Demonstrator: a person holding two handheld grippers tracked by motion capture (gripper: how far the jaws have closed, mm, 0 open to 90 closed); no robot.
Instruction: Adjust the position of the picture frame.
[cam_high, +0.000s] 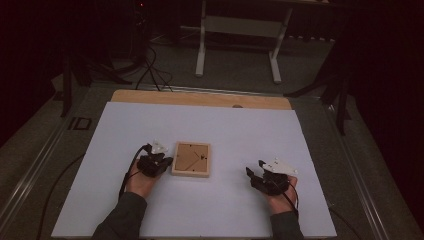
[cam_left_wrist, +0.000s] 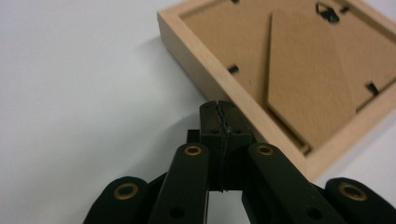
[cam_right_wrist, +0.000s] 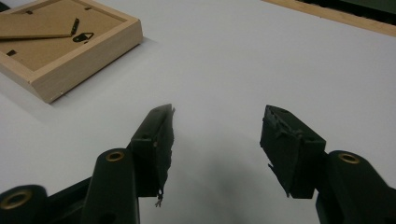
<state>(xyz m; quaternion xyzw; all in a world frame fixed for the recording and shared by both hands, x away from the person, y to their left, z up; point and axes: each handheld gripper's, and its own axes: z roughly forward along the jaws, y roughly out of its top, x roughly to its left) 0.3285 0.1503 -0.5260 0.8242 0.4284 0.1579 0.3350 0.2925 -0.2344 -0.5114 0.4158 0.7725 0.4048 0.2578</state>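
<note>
**A:** Where does the work stand?

**B:** A wooden picture frame (cam_high: 191, 159) lies face down near the middle of the white table top (cam_high: 215, 125), backing board and folded stand uppermost. The left gripper (cam_left_wrist: 219, 112) has its jaws pressed together with nothing between them, tips resting just at the frame's near edge, by a corner. I'd judge this to be the approach to the frame, perhaps a nudge or a lift at that edge, rather than a grip.

**A:** And the other one?

**B:** The right gripper (cam_right_wrist: 217, 128) sits well apart from the frame, jaws wide apart and empty, over bare table (it looks to be waiting its turn).

**A:** What does the next move need?

**B:** If the frame is to be opened or stood up, the closed tips would have to work under the rim or at one of the small black retaining tabs (cam_left_wrist: 233, 69), and the right gripper would probably need to come across and steady the far side so the frame doesn't slide.

**A:** Anything unclear?

**B:** Whether the left tips actually touch the wood I cannot tell. The frame's far corner is cut off in the left gripper view, and the hanger (cam_left_wrist: 328, 12) is blurred. What the frame's front holds is hidden against the table.
</note>
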